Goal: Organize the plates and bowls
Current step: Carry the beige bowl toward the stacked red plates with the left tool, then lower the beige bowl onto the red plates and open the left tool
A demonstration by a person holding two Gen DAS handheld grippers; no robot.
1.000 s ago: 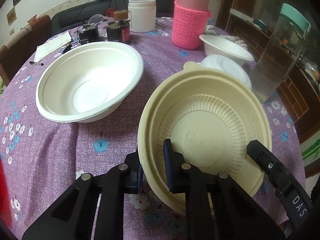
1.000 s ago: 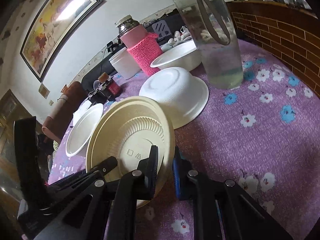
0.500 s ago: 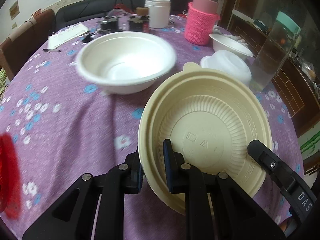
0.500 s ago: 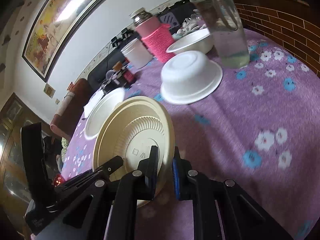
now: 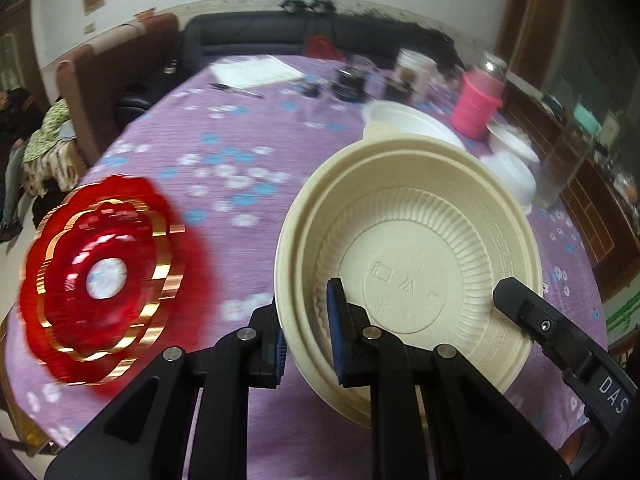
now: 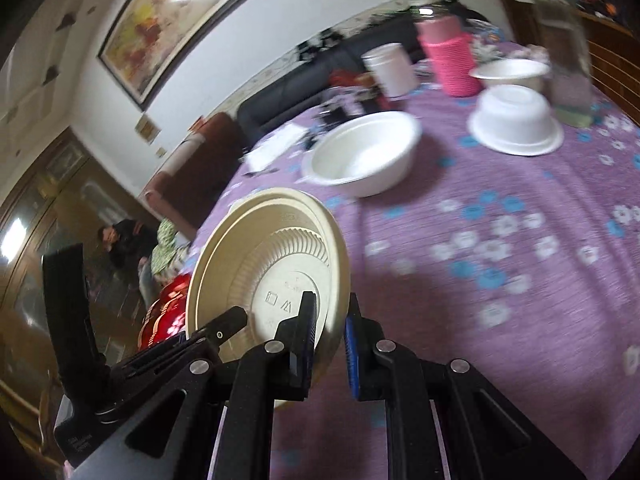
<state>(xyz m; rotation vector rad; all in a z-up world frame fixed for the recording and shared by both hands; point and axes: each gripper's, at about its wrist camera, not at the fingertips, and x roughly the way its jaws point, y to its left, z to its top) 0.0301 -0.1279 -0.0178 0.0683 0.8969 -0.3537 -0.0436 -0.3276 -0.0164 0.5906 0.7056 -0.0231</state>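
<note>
Cream-coloured ribbed plastic bowl [image 5: 412, 276] is hanging tilted above the purple flowered counter [image 5: 224, 168], its near rim being pinched by the left gripper [image 5: 306, 332] and, in the right wrist view, by the right gripper [image 6: 329, 334], both sets of fingers clenched on that rim. Judging by the red scalloped gold-trimmed plate [image 5: 100, 284] lying near the counter's left edge, the carrying step is under way and the bowl is probably heading for a spot beside or on that plate; lowering it will call for levelling it first. Farther off are sitting a large white bowl [image 6: 366, 152], an upturned white bowl [image 6: 516, 124], a pink knitted-sleeve flask [image 6: 450, 60] and a clear pitcher [image 6: 568, 68], none blocking the path
</note>
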